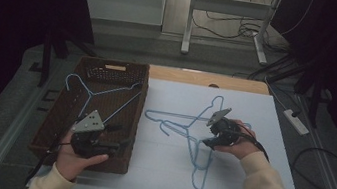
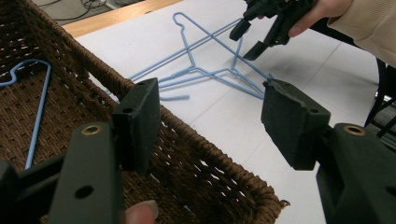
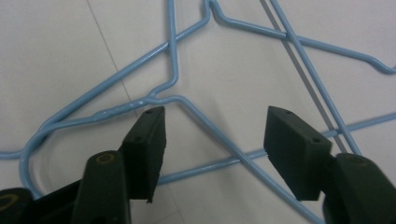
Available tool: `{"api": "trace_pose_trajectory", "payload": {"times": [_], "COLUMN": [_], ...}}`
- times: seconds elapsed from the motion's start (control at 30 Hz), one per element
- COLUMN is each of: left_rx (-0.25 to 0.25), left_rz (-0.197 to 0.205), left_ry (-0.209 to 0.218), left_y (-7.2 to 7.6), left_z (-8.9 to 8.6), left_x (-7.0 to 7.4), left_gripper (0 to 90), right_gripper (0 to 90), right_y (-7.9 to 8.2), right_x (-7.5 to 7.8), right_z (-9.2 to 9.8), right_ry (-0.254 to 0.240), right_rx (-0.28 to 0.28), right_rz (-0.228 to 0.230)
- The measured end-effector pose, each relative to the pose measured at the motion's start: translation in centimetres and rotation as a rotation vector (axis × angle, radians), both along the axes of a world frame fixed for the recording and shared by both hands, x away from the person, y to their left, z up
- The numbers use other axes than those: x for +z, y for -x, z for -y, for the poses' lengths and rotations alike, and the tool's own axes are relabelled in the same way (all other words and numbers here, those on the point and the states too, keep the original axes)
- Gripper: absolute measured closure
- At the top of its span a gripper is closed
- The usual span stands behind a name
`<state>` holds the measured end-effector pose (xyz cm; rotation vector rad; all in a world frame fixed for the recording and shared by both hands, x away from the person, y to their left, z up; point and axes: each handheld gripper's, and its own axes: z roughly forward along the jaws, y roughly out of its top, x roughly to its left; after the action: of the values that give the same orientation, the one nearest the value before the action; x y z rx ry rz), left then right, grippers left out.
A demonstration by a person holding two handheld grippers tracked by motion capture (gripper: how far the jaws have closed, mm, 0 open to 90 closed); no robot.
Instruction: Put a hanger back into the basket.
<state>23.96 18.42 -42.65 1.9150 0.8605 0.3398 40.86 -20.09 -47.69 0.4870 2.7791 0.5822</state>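
Note:
Several blue wire hangers [image 1: 193, 176] lie crossed over one another on the white tabletop [image 1: 255, 107]. My right gripper [image 1: 210, 133] hangs low over them and stands open. A hanger's shoulder wire [image 3: 205, 123] runs on the table below the gap between its jaws [image 3: 215, 135], untouched by the pads. Another blue hanger [image 1: 90, 94] lies inside the brown wicker basket [image 1: 109, 68] at the left. My left gripper [image 1: 119, 137] hovers over the basket's near right corner, open and empty [image 2: 210, 116]. From there I see the hanger pile [image 2: 201, 70] and the right gripper [image 2: 252, 35].
The basket's woven rim [image 2: 210, 149] runs along the tabletop's left edge. A wooden strip [image 1: 209, 79] borders the table at the back. A white power strip [image 1: 296, 121] and cables lie on the floor to the right. A metal frame's legs [image 1: 187, 26] stand behind.

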Motion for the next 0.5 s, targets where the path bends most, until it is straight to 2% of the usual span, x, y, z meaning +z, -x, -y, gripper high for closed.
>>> {"api": "trace_pose_trajectory", "payload": {"times": [0.03, 0.1, 0.17, 0.2, 0.23, 0.27, 0.3, 0.33, 0.4, 0.5], "left_rx": [-0.001, 0.0, 0.0, -0.001, -0.001, 0.0, 0.0, 0.0, 0.0, 0.0], "left_rz": [0.0, -0.001, 0.0, -0.001, 0.0, 0.0, 0.0, 0.0, 0.0, 0.001], "left_ry": [-0.001, -0.002, -0.001, 0.0, 0.0, 0.0, -0.001, -0.002, -0.003, -0.004], "left_y": [0.0, 0.0, 0.0, 0.0, 0.0, 0.0, 0.0, 0.0, 0.0, 0.0], "left_z": [0.0, 0.0, 0.0, 0.0, 0.0, 0.0, 0.0, 0.0, 0.0, 0.0], "left_x": [0.0, 0.0, 0.0, 0.0, 0.0, 0.0, 0.0, 0.0, 0.0, 0.0], "left_gripper": [37.7, 37.7, 37.7, 37.7, 37.7, 37.7, 37.7, 37.7, 37.7, 37.7], "right_gripper": [49.6, 53.0, 63.7, 73.2, 77.7, 77.7, 82.4, 82.4, 88.2, 90.0], "right_y": [-0.3, -0.4, -1.0, -1.6, -1.9, -1.9, -2.4, -2.4, -2.8, -3.1], "right_x": [0.0, 0.0, -0.1, -0.2, -0.3, -0.3, -0.5, -0.5, -0.8, -1.1], "right_z": [-0.1, -0.1, -0.1, 0.0, 0.1, 0.1, 0.3, 0.3, 0.4, 0.5], "right_ry": [0.013, 0.016, 0.01, 0.046, 0.059, 0.059, 0.063, 0.063, 0.071, 0.111], "right_rx": [-0.007, -0.011, -0.039, -0.074, -0.089, -0.089, -0.114, -0.114, -0.134, -0.166], "right_rz": [0.009, 0.01, 0.014, 0.021, 0.02, 0.02, 0.007, 0.007, -0.008, 0.011]}}
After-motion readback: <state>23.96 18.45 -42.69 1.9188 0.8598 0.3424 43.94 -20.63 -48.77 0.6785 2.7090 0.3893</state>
